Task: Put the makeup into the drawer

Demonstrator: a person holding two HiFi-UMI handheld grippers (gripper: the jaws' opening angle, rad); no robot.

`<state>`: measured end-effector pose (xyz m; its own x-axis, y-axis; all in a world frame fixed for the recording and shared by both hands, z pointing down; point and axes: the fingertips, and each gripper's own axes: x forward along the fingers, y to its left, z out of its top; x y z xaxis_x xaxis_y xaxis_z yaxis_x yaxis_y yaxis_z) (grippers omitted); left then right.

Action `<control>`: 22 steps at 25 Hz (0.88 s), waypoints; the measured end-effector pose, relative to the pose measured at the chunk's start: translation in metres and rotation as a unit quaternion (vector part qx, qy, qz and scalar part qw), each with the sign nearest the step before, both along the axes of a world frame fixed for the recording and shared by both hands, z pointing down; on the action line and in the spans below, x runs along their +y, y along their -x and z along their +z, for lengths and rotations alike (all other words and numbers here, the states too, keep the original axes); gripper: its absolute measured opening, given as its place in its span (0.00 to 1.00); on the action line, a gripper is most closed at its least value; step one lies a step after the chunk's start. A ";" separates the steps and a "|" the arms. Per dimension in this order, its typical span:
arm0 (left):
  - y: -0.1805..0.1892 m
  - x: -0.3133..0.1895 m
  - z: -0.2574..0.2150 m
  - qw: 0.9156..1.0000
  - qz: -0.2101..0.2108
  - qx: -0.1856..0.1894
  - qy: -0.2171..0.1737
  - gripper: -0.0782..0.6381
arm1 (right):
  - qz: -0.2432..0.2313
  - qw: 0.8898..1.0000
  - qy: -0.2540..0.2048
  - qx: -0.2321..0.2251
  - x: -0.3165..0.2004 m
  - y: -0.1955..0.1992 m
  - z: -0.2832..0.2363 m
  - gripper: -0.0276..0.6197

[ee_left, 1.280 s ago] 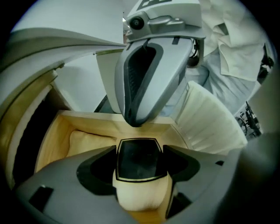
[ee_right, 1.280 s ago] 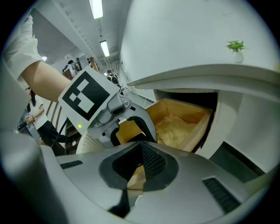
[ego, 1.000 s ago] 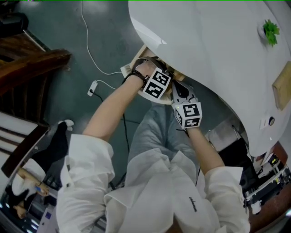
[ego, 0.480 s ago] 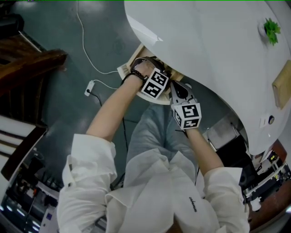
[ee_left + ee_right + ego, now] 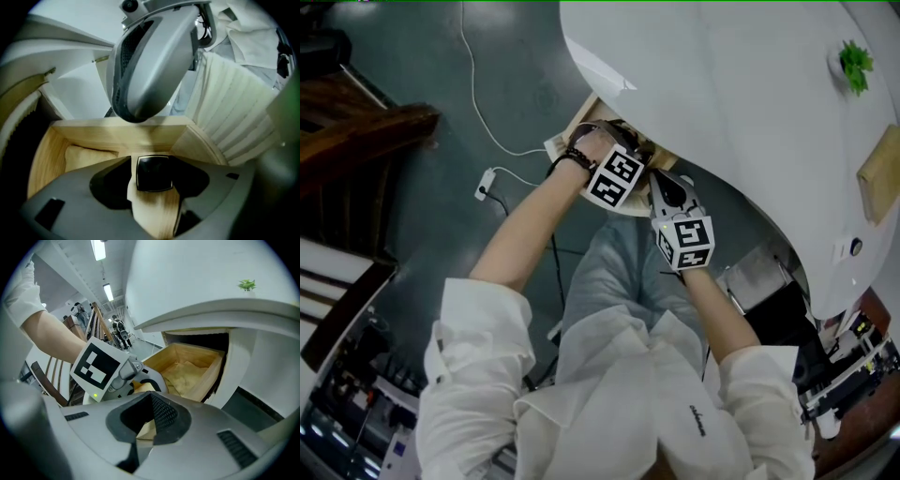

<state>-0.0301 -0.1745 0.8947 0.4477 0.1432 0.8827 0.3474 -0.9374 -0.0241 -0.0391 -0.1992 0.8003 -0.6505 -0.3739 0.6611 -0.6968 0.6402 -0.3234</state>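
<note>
**Compact in drawer, both grippers at the drawer**

- Drawer (image 5: 584,114): pale wood, pulled out from under the white table (image 5: 741,112). A pale crumpled lining (image 5: 86,157) lies toward its back.
- Makeup: a black square compact (image 5: 153,174) sits face up on the bare wood of the drawer floor, near the front and just in front of the lining.
- Left gripper (image 5: 153,164): reaches down into the drawer from above. Its jaws stand apart and have just been closing in. The compact sits between their tips with a pad just beside each of its two sides, and its light rim shows all round.
- Right gripper (image 5: 145,425): at the drawer's front rim, beside the left one. Its jaws are drawn nearly together, pinching a thin pale wooden edge that looks like the drawer's rim.
</note>
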 end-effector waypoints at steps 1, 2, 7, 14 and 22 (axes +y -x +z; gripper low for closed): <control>0.000 -0.001 -0.009 1.000 -0.001 0.009 -0.006 0.44 | -0.001 1.000 -0.003 -0.004 0.000 0.000 -0.005 0.07; -0.001 -0.002 -0.018 1.000 -0.001 0.018 -0.012 0.39 | -0.002 1.000 -0.007 -0.007 -0.001 0.000 -0.012 0.07; -0.005 0.003 -0.076 0.996 -0.034 0.072 -0.031 0.18 | 0.000 0.999 -0.027 -0.023 0.000 -0.007 -0.055 0.07; -0.009 -0.010 -0.204 0.958 -0.204 0.192 -0.062 0.14 | 0.019 0.996 -0.072 -0.055 -0.002 -0.028 -0.148 0.07; 0.001 -0.059 -0.355 0.825 -0.463 0.308 -0.103 0.14 | 0.065 0.982 -0.159 -0.077 -0.033 -0.080 -0.256 0.07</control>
